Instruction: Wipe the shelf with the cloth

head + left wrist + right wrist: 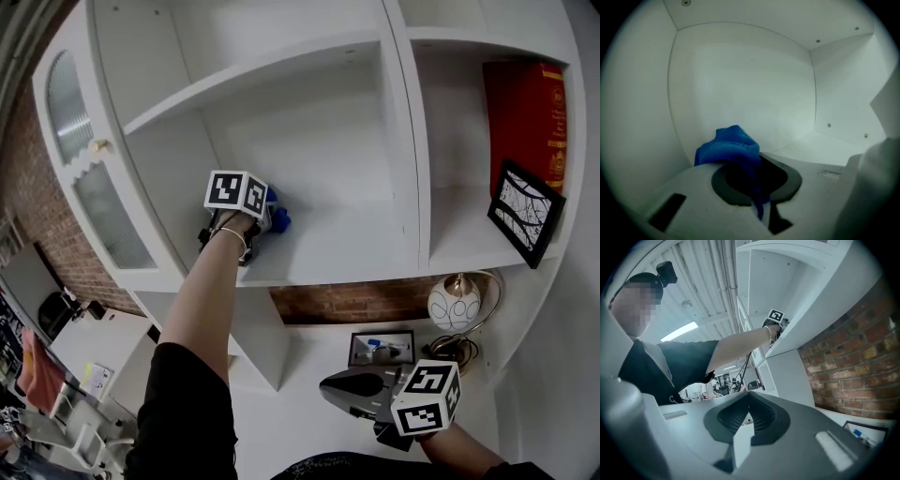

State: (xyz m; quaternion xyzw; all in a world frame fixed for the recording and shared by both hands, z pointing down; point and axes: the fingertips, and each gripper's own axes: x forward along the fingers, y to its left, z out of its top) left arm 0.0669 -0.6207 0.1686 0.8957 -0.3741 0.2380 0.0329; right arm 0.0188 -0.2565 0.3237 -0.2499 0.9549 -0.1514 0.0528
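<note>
In the middle white shelf (349,255) compartment, the left gripper (262,225) is reached in at the left side, jaws clamped on the blue cloth (730,146). A strip of the cloth is pinched between the pads and the rest bunches out front, near the back-left corner. Head view puts the cloth low over the shelf board; contact can't be confirmed. The right gripper (748,420) hangs low by the lower counter, well apart from the shelf, with its jaws together and nothing in them. Progress: cloth grasped and brought to the shelf, so the wipe looks under way or just starting. No dirt or streaks are visible, so how much is wiped can't be judged. The board to the right, toward the divider, probably remains.
</note>
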